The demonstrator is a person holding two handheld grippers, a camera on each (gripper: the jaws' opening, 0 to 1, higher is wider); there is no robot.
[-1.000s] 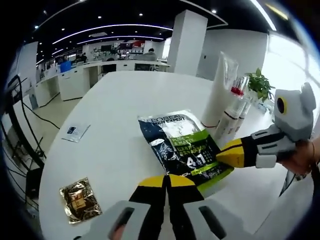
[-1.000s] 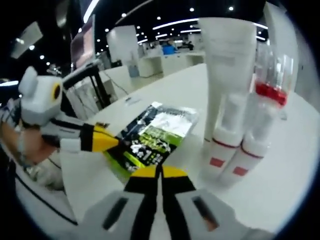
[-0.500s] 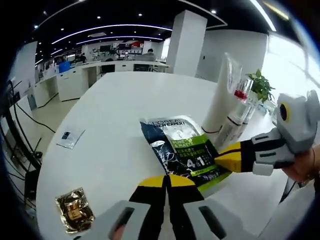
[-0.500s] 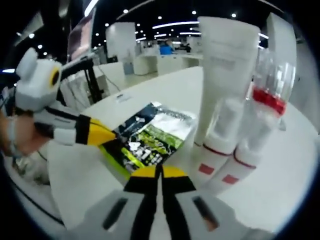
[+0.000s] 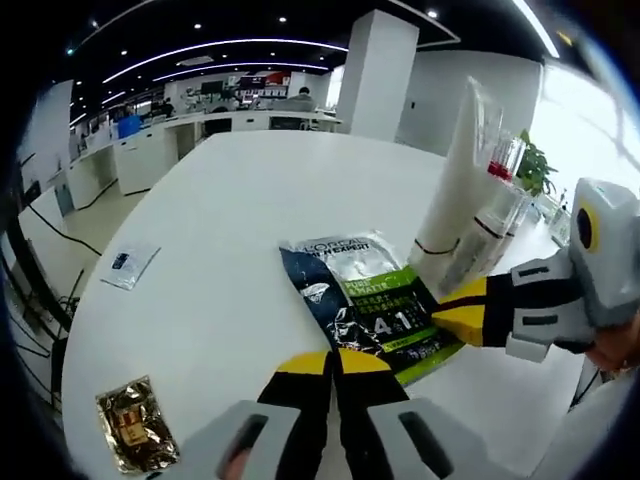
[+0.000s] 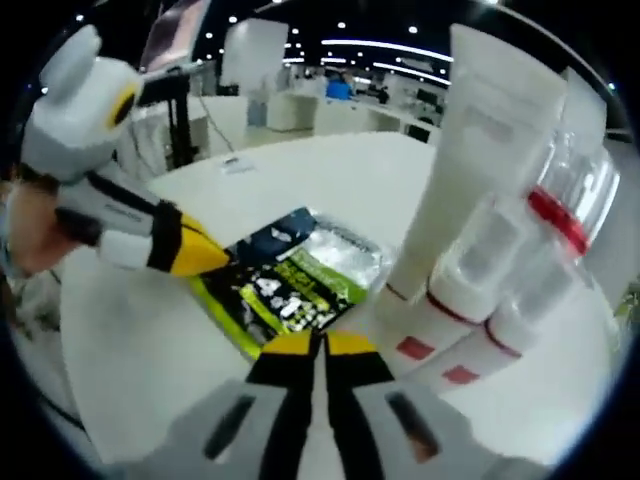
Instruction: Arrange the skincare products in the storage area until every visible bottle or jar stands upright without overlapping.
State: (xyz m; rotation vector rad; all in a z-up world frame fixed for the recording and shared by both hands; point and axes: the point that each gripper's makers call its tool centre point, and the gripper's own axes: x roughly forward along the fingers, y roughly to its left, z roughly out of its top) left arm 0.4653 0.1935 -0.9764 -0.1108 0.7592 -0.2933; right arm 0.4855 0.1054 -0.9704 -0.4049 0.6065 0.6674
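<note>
A dark-and-green foil sachet [image 5: 372,305] is lying flat on the white table [image 5: 230,230]; both grippers [image 5: 335,362] [image 6: 322,345] are staying closed, empty.

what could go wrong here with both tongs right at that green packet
1. The tall white tube and the two small bottles stand packed together beside the green packet; dragging the packet could topple them.
2. Both tongs, left and right, look shut, so they may push the packet rather than grip it.
</note>
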